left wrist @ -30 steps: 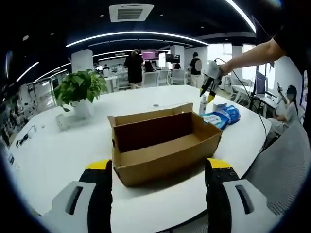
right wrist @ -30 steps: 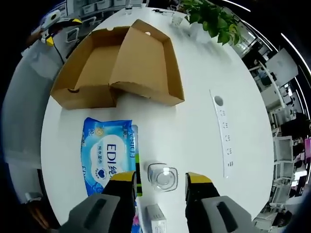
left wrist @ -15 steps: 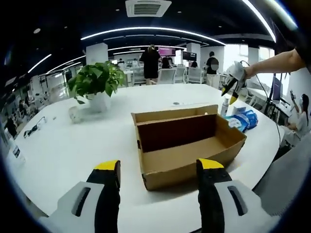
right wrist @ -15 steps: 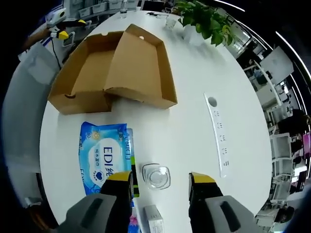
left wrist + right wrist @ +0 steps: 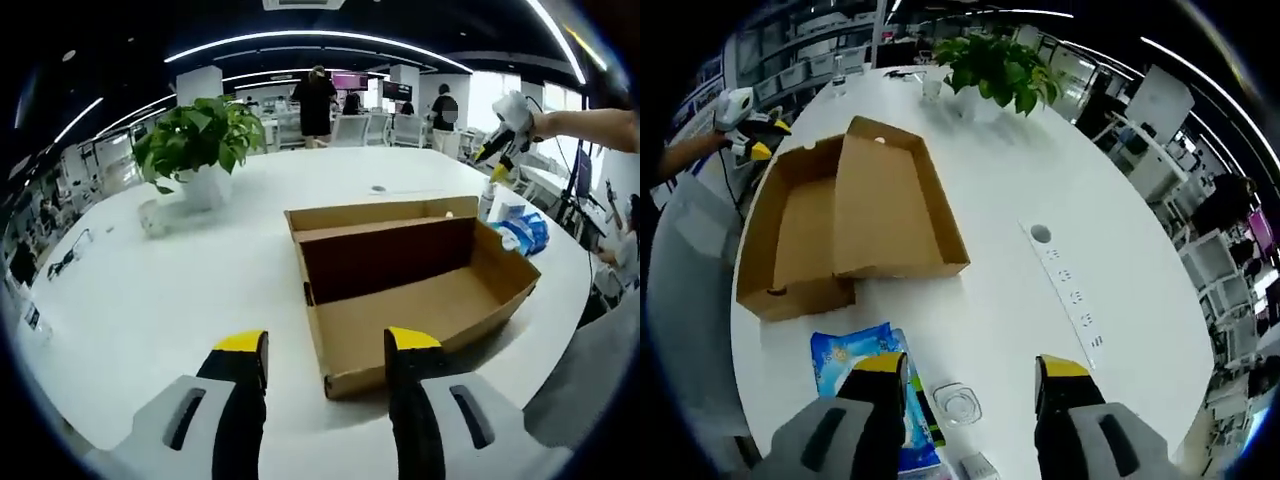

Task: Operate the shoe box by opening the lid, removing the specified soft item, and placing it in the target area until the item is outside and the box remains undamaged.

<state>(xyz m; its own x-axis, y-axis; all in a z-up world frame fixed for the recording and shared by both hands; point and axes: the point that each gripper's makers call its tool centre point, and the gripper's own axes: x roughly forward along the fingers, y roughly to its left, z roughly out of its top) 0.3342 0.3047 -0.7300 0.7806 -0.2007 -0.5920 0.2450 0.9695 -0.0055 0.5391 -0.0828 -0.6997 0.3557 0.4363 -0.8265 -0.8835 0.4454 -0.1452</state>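
With its lid thrown back, the box [image 5: 410,285] sits empty on the white table [image 5: 150,290], and the wipes pack [image 5: 865,385] lies outside it.
The left gripper [image 5: 325,350] hangs at the box's near corner, jaws apart, holding nothing. The right gripper [image 5: 970,370] hovers over the wipes and a glass [image 5: 957,403], jaws apart, empty. A plant [image 5: 195,145] stands farther off, and a power strip [image 5: 1065,300] lies on the table.

wipes pack [image 5: 865,385] partly behind right gripper's fingers [image 5: 880,385]; label unreadable
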